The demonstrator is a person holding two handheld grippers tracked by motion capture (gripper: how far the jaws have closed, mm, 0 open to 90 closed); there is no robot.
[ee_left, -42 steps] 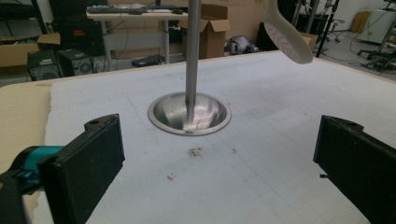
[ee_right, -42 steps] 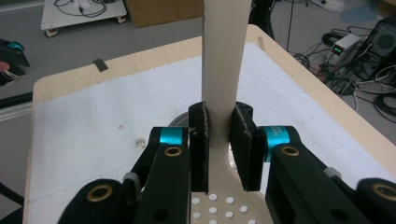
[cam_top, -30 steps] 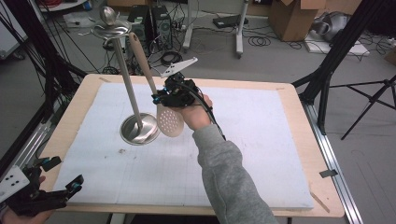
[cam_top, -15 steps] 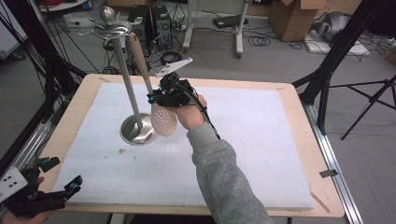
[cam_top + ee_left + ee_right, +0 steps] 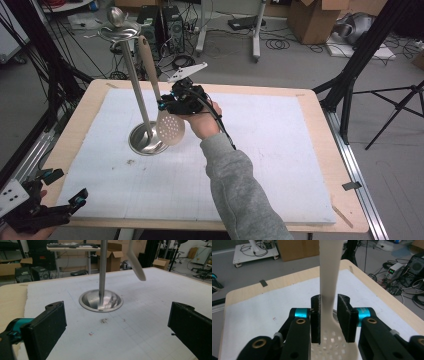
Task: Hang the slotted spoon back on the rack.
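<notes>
Your right fingers (image 5: 316, 315) are standing on either side of the slotted spoon's (image 5: 170, 127) neck and have just been easing apart; one is touching it, the other showing a sliver of gap. The spoon is hanging upright from the metal stand's (image 5: 145, 140) top ring, handle up, perforated bowl just above the counter (image 5: 280, 150). Your left gripper (image 5: 45, 210) is waiting well apart, fingers spread wide, so your right hand (image 5: 202, 122) is the nearer one.

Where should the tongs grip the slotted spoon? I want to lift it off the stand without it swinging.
Probably the flat neck of the slotted spoon just above its perforated bowl, from the side away from the stand: the handle hangs steeply there, narrow enough for the right tongs.
</notes>
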